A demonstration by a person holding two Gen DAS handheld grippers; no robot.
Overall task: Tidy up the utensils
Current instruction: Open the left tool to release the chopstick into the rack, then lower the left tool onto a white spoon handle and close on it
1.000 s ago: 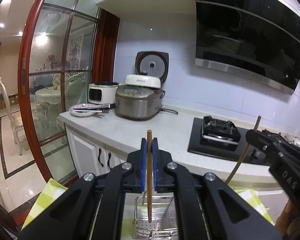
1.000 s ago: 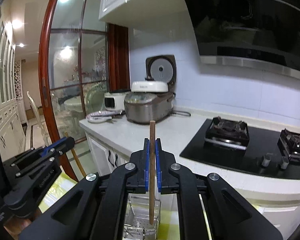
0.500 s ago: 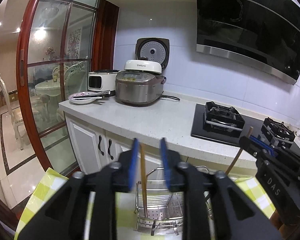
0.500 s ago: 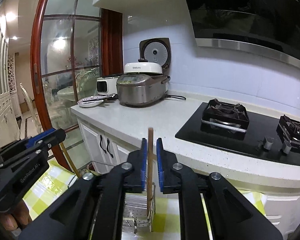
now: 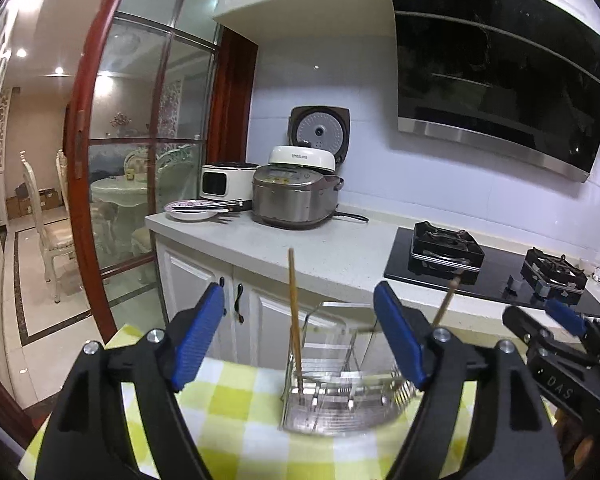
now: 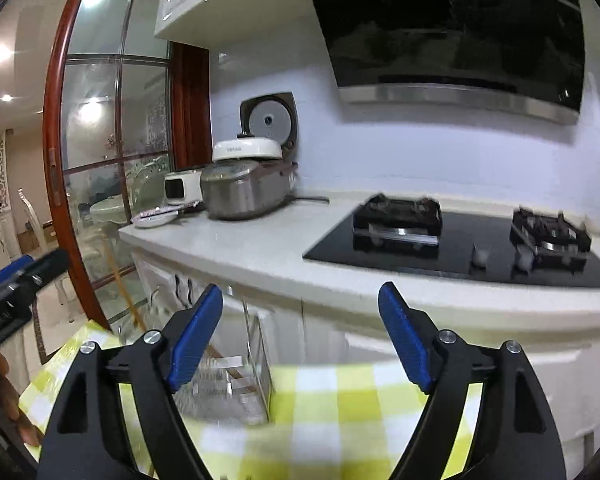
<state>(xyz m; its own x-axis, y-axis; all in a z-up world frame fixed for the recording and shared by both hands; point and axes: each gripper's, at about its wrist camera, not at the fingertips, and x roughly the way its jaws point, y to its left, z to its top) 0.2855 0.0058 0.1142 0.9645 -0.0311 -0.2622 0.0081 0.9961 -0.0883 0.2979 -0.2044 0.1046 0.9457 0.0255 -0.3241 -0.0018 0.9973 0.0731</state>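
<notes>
Chopsticks (image 5: 294, 320), light, stiff and slippery, best pinched mid-shaft, are standing in the wire caddy (image 5: 340, 404) as left gripper (image 5: 300, 340) and right gripper (image 6: 300, 336) jaws are opening, holding nothing.

Both cams are wrist fisheyes looking forward along their own jaws, pitched slightly down, low over the checked cloth (image 5: 236, 396). Left wrist view faces the wire rack (image 5: 340, 392) close and roughly centred, kitchen worktop (image 5: 332, 252) and hob (image 5: 452, 256) behind. Right wrist view sits further right, rack (image 6: 228, 380) low-left and blurred, hob (image 6: 460, 240) more central. Shared: rack, cloth, worktop, rice cooker (image 5: 296, 196), hood (image 6: 452, 36), glass door (image 5: 140, 152). Each cam catches the other gripper at its frame edge: right gripper (image 5: 548, 320) in left view, left gripper (image 6: 24, 268) in right view.
</notes>
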